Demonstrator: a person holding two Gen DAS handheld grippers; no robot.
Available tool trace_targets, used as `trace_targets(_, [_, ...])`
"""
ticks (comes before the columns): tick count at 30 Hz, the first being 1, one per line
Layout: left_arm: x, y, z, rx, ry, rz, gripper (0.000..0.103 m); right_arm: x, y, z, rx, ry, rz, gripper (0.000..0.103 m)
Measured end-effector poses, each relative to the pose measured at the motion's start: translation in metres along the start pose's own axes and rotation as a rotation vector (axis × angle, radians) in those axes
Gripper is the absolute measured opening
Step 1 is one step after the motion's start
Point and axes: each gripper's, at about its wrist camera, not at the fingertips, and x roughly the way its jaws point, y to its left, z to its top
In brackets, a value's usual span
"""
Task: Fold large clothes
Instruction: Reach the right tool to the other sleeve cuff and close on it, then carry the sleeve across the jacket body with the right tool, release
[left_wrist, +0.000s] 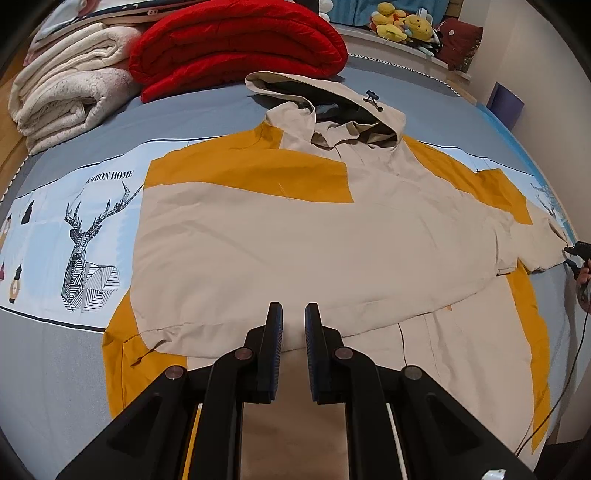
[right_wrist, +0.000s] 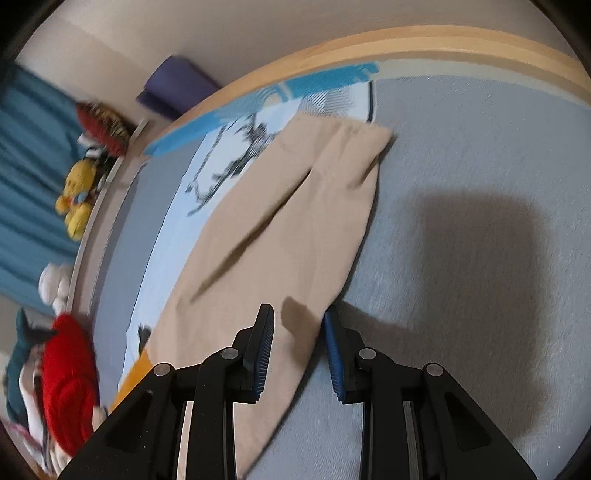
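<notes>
Black plastic, the left gripper hangs with a narrow gap above the beige-and-mustard hooded jacket, spread flat on the grey printed bedsheet. The right gripper stands partly parted over the jacket's beige sleeve, gripping nothing. Beyond lies a folded red quilt.

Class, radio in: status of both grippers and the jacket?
Left gripper jaws nearly shut, nothing gripped. Right gripper jaws open over sleeve. Jacket flat on bed, one sleeve folded in. Nothing in the way.

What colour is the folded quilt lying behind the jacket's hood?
Bright red quilt, clearest in the left wrist view, beyond the jacket.
</notes>
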Motion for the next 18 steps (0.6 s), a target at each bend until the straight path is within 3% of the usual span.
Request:
trace_targets(2, [0.001,0.001,0.001,-0.004,-0.001,-0.003,0.011,-0.001,0.004,0.007,0.000,-0.016,-0.014,0.027])
trace_targets(4, [0.000,0.003,0.001,-0.011,-0.002,-0.005,0.011,-0.004,0.016,0.011,-0.033,-0.043,-0.011,0.010])
trace_targets(6, [-0.001,0.005,0.002,-0.018,-0.004,-0.005,0.011,-0.011,0.030,0.010,-0.076,-0.078,-0.014,0.005])
trace_targets(11, [-0.009,0.012,0.005,-0.037,-0.018,-0.017,0.011,-0.047,0.077,-0.007,-0.180,-0.165,0.027,0.003])
trace_targets(14, [-0.016,0.020,0.007,-0.064,-0.027,-0.024,0.011,-0.077,0.123,-0.032,-0.339,-0.209,0.047,0.003])
trace_targets(18, [-0.026,0.037,0.010,-0.104,-0.036,-0.011,0.011,-0.120,0.197,-0.089,-0.598,-0.249,0.071,0.003])
